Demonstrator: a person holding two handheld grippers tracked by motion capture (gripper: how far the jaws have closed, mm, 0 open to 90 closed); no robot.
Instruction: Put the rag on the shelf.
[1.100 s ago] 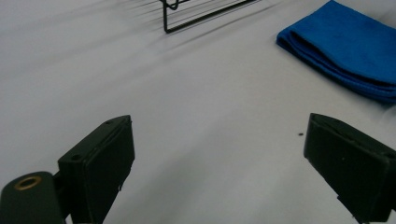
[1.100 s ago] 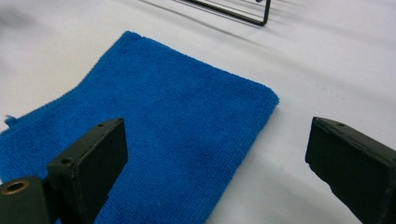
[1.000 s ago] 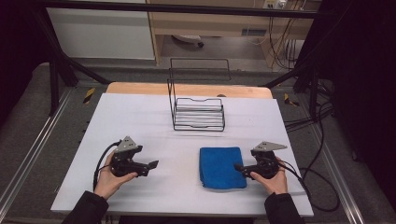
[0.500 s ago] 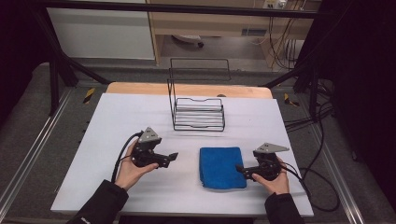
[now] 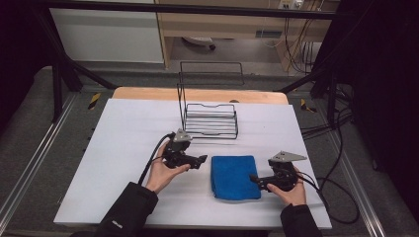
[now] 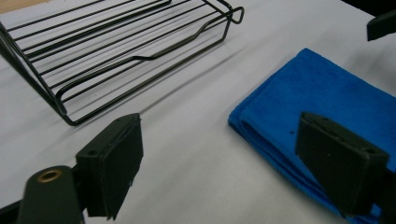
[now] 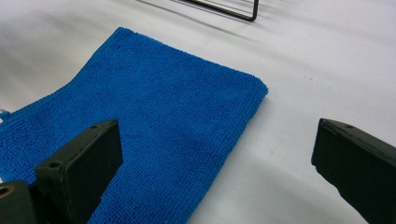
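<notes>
A folded blue microfibre cloth [image 5: 234,177] lies flat on the white-topped bench [image 5: 123,133], toward the person's side and a little right of centre. Behind it, near the middle of the bench, stands a black wire rack [image 5: 210,116] with a flat slatted base and a tall upright back frame.

The left hand-held gripper [image 5: 199,160] is held in the person's left hand [image 5: 163,173] just beside the cloth's left edge, pointing toward it. Its jaws stand wide apart with nothing between them. In the left gripper view the folded edge of the cloth [image 6: 322,102] sits just ahead of the far jaw, and the rack's base [image 6: 116,51] lies off to the other side, apart from the cloth.

The right hand-held gripper [image 5: 253,179] is held in the person's right hand [image 5: 291,192] at the cloth's right edge, pointing left. Its jaws are also spread wide and empty. In the right gripper view one jaw hangs over the cloth [image 7: 154,126] and the other over bare bench [image 7: 303,84]; whether either jaw touches the cloth cannot be told. A black cable [image 5: 150,163] trails from the left hand-held gripper back toward the person's sleeve [image 5: 126,212].
</notes>
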